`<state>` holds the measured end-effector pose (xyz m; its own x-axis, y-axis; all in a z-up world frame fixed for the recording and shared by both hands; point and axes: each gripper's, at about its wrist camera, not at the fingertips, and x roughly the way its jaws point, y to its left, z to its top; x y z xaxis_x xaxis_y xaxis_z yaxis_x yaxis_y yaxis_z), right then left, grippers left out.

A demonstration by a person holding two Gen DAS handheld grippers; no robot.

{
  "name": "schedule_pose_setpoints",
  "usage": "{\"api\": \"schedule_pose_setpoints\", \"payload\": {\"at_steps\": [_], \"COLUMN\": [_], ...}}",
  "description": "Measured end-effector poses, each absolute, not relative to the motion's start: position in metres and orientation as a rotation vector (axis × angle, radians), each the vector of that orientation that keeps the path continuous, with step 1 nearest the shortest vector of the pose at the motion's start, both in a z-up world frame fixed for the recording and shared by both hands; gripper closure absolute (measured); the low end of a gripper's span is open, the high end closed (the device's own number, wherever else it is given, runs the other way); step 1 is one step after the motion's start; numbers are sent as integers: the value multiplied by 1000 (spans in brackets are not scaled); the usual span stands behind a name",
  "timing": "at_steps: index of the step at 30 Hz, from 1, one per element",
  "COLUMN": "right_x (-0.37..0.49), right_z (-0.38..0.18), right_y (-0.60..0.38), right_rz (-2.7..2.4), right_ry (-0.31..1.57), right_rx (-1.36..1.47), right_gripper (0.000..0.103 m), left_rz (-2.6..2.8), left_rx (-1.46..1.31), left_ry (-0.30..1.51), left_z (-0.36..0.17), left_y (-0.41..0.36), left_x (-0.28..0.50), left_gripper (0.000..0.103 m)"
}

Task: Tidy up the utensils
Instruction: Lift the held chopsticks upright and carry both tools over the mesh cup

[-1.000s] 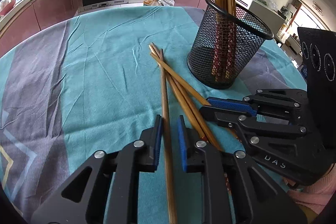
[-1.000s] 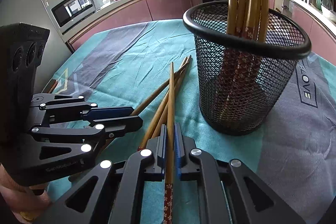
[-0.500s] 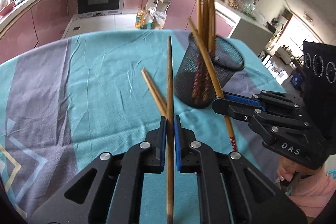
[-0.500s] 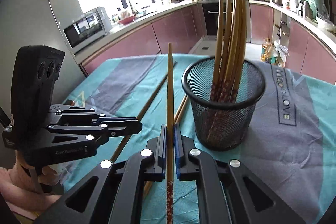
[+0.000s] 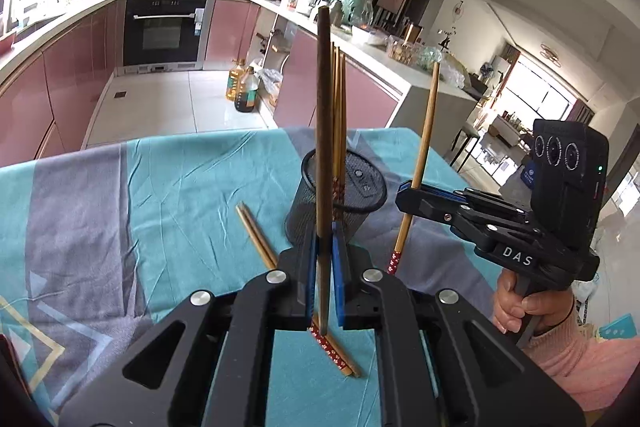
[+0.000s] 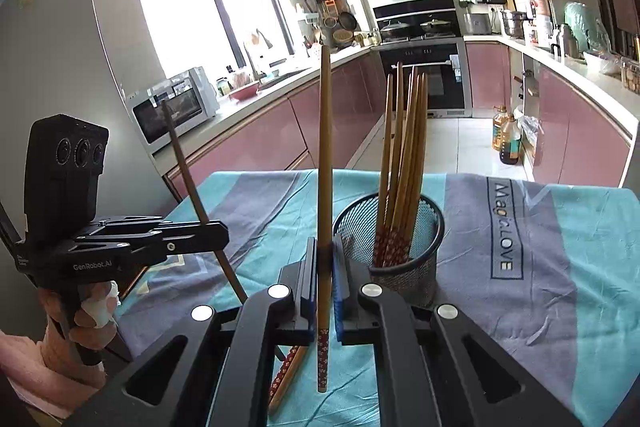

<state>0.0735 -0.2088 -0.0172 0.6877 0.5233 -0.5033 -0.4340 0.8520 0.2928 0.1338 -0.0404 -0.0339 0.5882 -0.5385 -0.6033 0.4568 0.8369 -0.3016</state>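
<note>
My left gripper (image 5: 324,247) is shut on a dark wooden chopstick (image 5: 323,131) and holds it upright above the table. It also shows in the right wrist view (image 6: 218,227). My right gripper (image 6: 325,259) is shut on a lighter chopstick (image 6: 325,163) with a red patterned end, also upright; it shows in the left wrist view (image 5: 412,189). A black mesh holder (image 5: 340,203) stands between them with several chopsticks (image 6: 404,155) upright in it. Two chopsticks (image 5: 260,239) lie on the cloth below my left gripper.
The table has a teal and grey cloth (image 6: 540,267). Kitchen counters, an oven (image 5: 164,31) and oil bottles (image 5: 240,91) on the floor lie beyond the table's far edge.
Both grippers have risen well above the table with their chopsticks and tilted them upright. The holder now sits lower and farther off in both views.
</note>
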Motion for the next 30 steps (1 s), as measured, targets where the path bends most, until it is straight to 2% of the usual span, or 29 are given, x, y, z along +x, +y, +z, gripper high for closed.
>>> {"api": "schedule_pose_setpoints", "payload": {"at_steps": [20,30], "right_x": [109,136], "right_z": [39,25], "right_y": [-232,-229], "right_rz": [465,418], "right_ry": [439,458], "right_rx": [166,162], "right_gripper": [97,97], "left_rz": [-607,-575], "left_rx": [-113,-28], "left_ry": [555,625], "left_z": [57,45], "left_y": [-70,-97], "left_x": [158,171], "left_gripper": [95,95]}}
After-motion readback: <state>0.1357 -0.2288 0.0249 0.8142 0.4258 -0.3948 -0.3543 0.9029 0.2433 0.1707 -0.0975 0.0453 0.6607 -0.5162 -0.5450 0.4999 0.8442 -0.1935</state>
